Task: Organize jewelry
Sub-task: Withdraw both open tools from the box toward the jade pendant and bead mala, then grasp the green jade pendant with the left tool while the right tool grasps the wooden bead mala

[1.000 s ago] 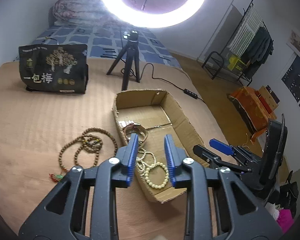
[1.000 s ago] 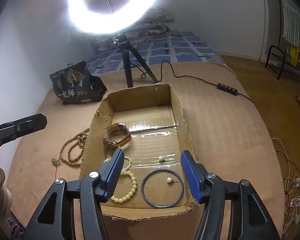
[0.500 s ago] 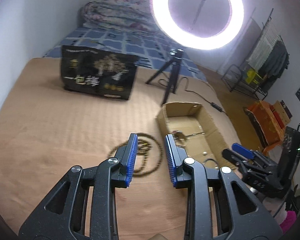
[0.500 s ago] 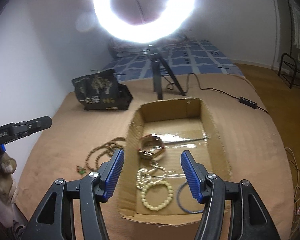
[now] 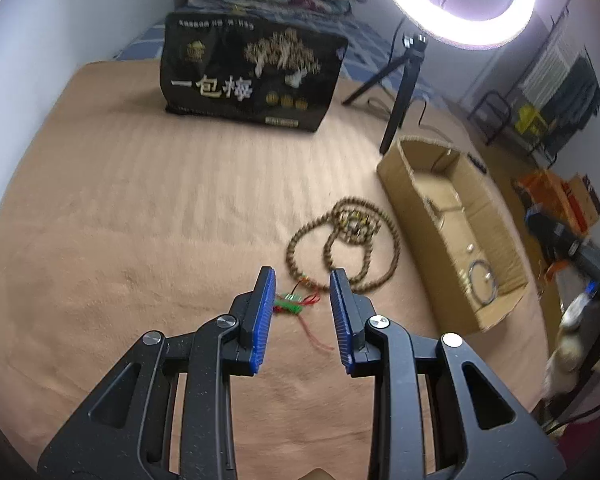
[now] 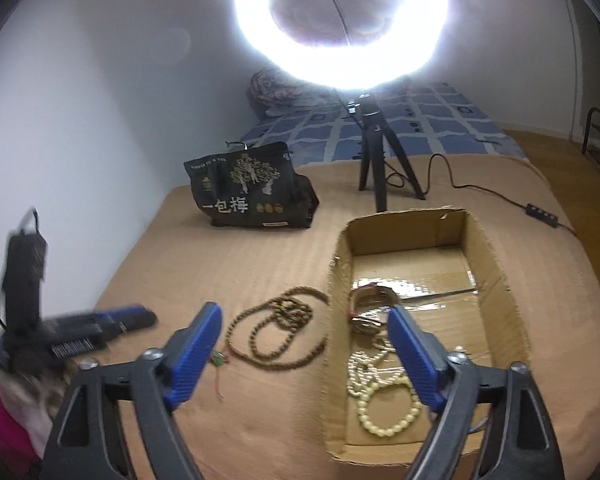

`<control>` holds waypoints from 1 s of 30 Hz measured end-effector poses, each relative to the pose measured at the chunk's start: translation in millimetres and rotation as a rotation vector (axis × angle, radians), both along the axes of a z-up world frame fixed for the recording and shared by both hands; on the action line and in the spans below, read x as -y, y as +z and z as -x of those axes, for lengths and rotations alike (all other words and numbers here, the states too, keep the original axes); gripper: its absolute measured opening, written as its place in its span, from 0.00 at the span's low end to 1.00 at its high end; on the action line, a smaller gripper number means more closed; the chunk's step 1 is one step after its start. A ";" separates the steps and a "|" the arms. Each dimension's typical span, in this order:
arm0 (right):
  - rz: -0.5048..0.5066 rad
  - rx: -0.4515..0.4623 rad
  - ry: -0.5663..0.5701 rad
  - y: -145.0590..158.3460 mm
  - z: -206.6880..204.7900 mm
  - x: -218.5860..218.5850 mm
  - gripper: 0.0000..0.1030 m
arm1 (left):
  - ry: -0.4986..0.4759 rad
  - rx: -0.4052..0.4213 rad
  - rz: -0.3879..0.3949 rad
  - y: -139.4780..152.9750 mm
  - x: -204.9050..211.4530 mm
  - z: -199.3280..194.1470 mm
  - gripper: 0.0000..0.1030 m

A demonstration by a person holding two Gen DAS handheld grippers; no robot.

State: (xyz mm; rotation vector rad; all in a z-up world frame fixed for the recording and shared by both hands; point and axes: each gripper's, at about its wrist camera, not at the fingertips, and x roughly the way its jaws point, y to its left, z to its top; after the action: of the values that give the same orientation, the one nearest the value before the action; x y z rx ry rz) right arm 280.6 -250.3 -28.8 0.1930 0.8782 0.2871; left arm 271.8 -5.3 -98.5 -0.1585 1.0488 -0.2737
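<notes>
The brown beads [image 5: 342, 246] lie on the bed just left of the box [image 5: 452, 232], not yet inside. The left gripper [image 5: 302, 312] hangs over their tassel, jaws apart, probably to lift them. The right gripper [image 6: 300, 356] is wide apart over the box's edge.

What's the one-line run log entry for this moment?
left hand-held gripper: open, over brown bead necklace tassel | right hand-held gripper: open | necklace outside cardboard box

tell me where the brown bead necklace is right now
The brown bead necklace lies coiled on the tan blanket, outside the cardboard box on its left, just ahead of the left gripper.
</notes>
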 end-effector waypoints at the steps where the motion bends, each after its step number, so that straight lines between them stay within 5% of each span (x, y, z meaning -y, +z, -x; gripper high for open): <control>1: -0.014 -0.007 0.003 -0.6 -2.6 -2.3 0.87 | -0.009 -0.004 -0.003 -2.5 0.8 1.1 0.27; 7: -0.085 -0.110 0.025 -16.8 -25.8 -21.2 0.88 | -0.048 -0.011 0.002 -13.2 -3.6 -3.5 0.27; 9: -0.102 -0.152 0.026 -25.7 -34.6 -26.8 0.86 | -0.076 -0.001 -0.002 -17.8 -3.4 -3.6 0.42; 11: -0.111 -0.181 0.024 -33.3 -41.2 -30.8 0.84 | -0.111 0.003 -0.002 -25.1 -1.2 -4.5 0.46; 20: -0.111 -0.255 0.038 -54.6 -60.0 -49.9 0.72 | -0.225 0.017 -0.149 -61.6 27.5 -8.5 0.46; 30: -0.053 -0.321 0.034 -74.0 -80.7 -60.4 0.63 | -0.277 0.018 -0.147 -86.4 30.4 -11.3 0.46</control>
State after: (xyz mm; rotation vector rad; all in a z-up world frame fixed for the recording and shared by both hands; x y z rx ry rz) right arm 361.3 -189.9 -102.8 0.2787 1.1931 0.3165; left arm 283.0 -35.7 -184.9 0.1226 1.0693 -0.4453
